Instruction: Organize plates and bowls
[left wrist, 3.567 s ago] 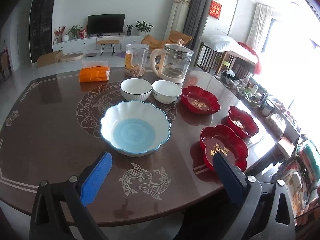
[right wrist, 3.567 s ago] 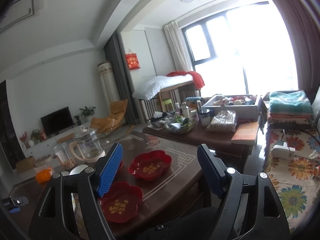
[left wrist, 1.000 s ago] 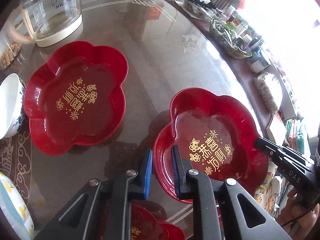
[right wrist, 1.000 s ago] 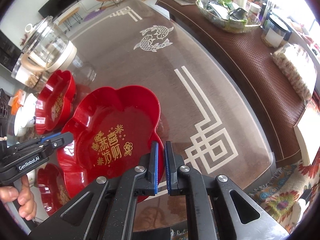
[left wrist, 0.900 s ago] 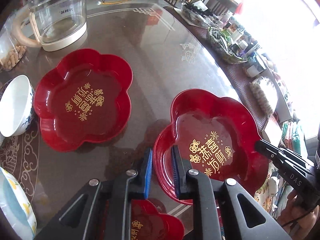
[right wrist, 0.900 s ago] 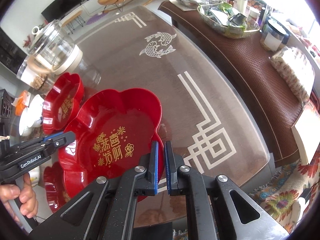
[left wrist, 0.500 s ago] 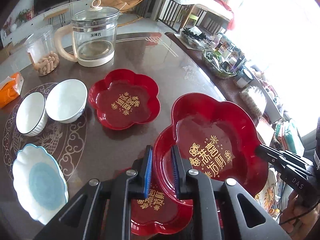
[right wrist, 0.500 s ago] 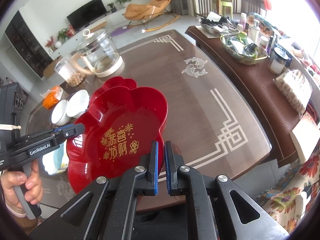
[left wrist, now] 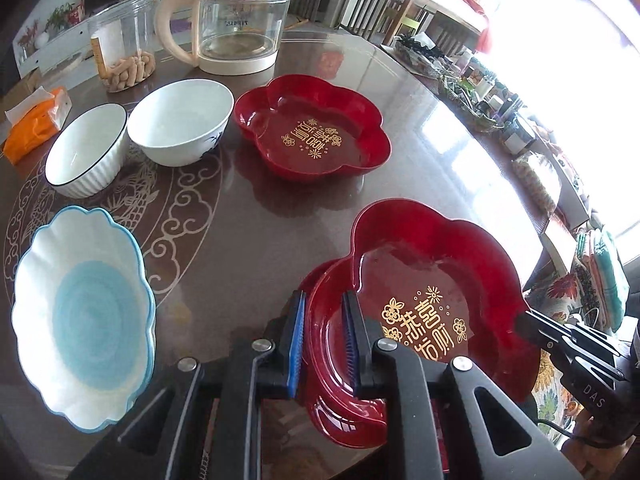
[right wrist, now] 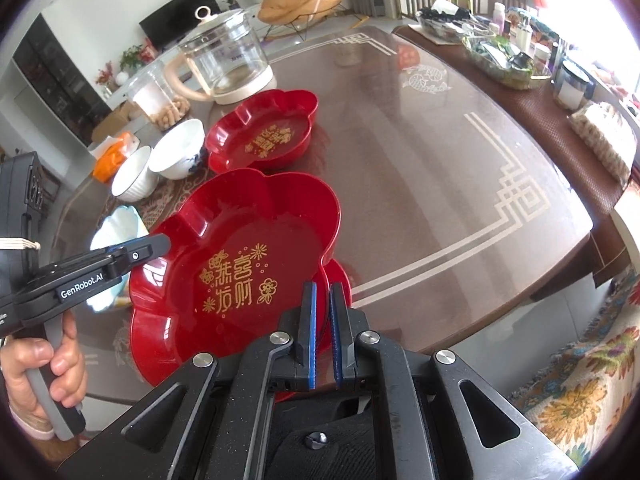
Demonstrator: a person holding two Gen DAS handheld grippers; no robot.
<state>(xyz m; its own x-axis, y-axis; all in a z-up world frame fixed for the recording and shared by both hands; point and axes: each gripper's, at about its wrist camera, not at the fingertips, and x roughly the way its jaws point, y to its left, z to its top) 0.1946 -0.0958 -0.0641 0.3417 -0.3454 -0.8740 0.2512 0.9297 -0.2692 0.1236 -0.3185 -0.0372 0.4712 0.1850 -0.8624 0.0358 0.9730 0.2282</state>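
Both grippers grip one red flower-shaped plate [left wrist: 436, 280] with gold characters, also in the right wrist view [right wrist: 240, 248]. My left gripper [left wrist: 322, 340] is shut on its near-left rim. My right gripper [right wrist: 322, 328] is shut on its opposite rim. The held plate hovers just above a second red plate [left wrist: 332, 392] lying at the table's near edge. A third red plate [left wrist: 312, 136] lies further back. Two white bowls [left wrist: 182, 116] [left wrist: 86, 148] stand left of it. A blue-and-white scalloped bowl [left wrist: 80, 308] sits near left.
A glass kettle [left wrist: 240, 12], a clear jar of snacks [left wrist: 124, 48] and an orange tissue pack [left wrist: 36, 124] stand at the back of the brown table [left wrist: 240, 216]. A side table with clutter [right wrist: 500, 48] lies to the right.
The held red plate was lifted off the table, carried toward the near edge and lowered over the second red plate. Both grippers stay shut on its rim.
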